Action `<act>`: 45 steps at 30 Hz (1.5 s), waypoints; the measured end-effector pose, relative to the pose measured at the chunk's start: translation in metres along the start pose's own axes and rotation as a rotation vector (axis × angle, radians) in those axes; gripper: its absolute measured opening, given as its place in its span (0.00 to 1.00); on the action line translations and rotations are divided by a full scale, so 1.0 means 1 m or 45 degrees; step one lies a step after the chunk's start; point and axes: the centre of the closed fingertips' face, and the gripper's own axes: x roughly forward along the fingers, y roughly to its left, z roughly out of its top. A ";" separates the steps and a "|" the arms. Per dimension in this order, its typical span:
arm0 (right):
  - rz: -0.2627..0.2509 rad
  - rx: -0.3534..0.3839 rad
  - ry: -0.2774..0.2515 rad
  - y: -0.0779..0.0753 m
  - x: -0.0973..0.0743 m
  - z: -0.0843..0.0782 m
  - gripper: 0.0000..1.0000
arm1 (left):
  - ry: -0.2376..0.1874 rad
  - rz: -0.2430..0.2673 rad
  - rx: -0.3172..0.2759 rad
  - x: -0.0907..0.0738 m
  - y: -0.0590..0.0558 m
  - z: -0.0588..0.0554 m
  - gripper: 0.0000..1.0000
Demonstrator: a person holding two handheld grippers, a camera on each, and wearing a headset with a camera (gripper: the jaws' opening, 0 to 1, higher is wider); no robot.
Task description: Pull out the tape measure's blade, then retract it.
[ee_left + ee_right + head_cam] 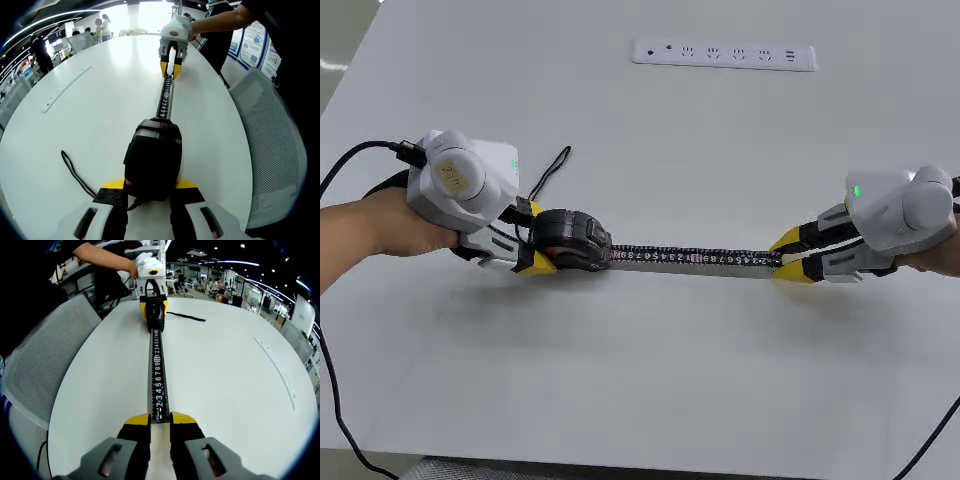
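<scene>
On the blade (158,365), right gripper view, legible numerals (158,399)

Power strip (724,54) behind tape measure (570,240)

The left gripper (536,238) is showing a pale grey shell, black jaw arms and 2 yellow fingertips (116,183). A black cable (348,160) is plugging into its back and trailing off the tabletop's left edge. The right gripper (788,256) is showing the same grey, black and yellow, and a small green light (856,191) is glowing on its shell. Another black cable (928,442) is running past the tabletop's front right corner. The person is wearing a dark top (280,30).
</scene>
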 end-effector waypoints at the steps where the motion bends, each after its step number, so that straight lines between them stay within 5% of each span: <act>1: 0.000 0.001 0.001 0.000 -0.001 0.000 0.12 | 0.000 0.000 0.000 0.000 0.000 0.000 0.29; 20: -0.022 0.015 0.048 -0.001 -0.016 -0.021 0.12 | 0.009 0.000 0.002 0.000 0.000 0.000 0.29; 45: -0.044 -0.079 0.155 -0.001 -0.015 -0.023 0.15 | 0.062 0.000 -0.003 0.002 -0.001 0.001 0.30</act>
